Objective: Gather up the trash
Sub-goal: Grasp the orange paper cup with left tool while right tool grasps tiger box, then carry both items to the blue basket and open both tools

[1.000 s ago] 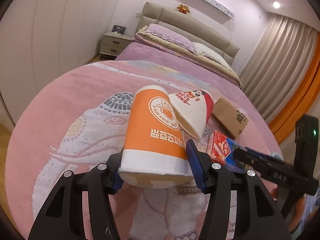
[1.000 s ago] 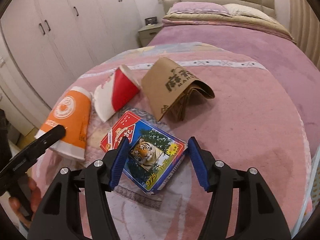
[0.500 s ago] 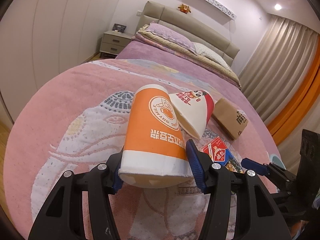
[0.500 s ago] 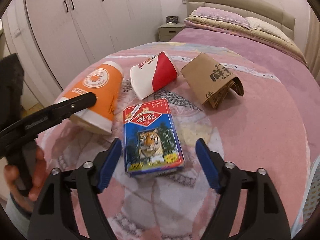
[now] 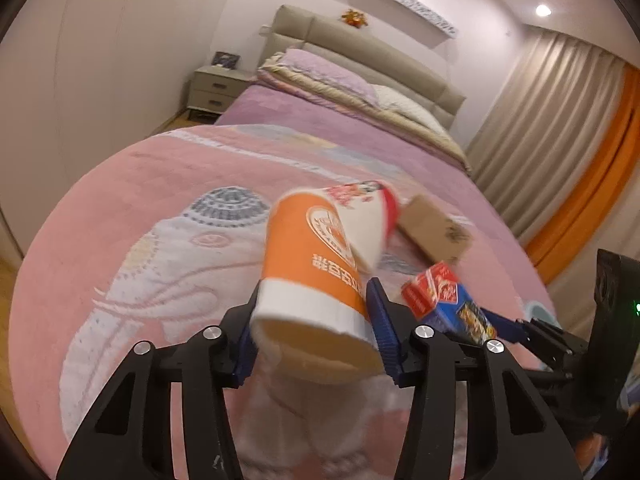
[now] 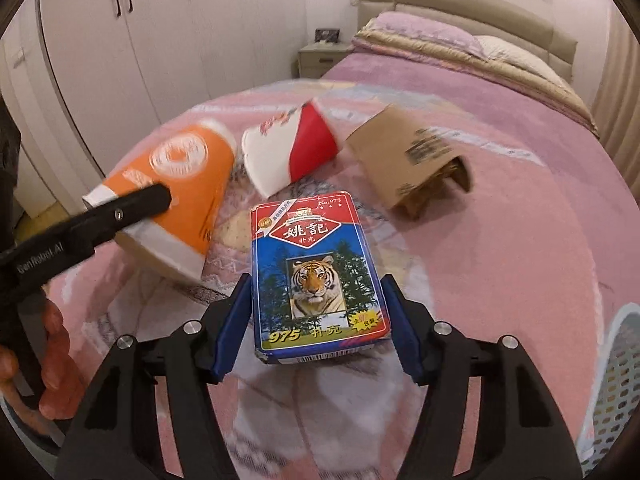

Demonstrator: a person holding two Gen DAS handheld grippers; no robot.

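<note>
A pink elephant-print blanket (image 5: pixel 132 216) covers the foot of a bed with a beige padded headboard (image 5: pixel 360 52); white wardrobe doors (image 6: pixel 132 40) line the wall. The left gripper (image 5: pixel 312 330) reaches forward over it, blue pads clamped on the rim end of an orange-and-white paper cup (image 5: pixel 312 276), tilted and raised. The right gripper (image 6: pixel 318 324) grips a blue-and-red tiger-print card box (image 6: pixel 316 276) by its sides. A red-and-white paper cup (image 6: pixel 290 152) and a folded brown paper bag (image 6: pixel 404 160) lie beyond.
</note>
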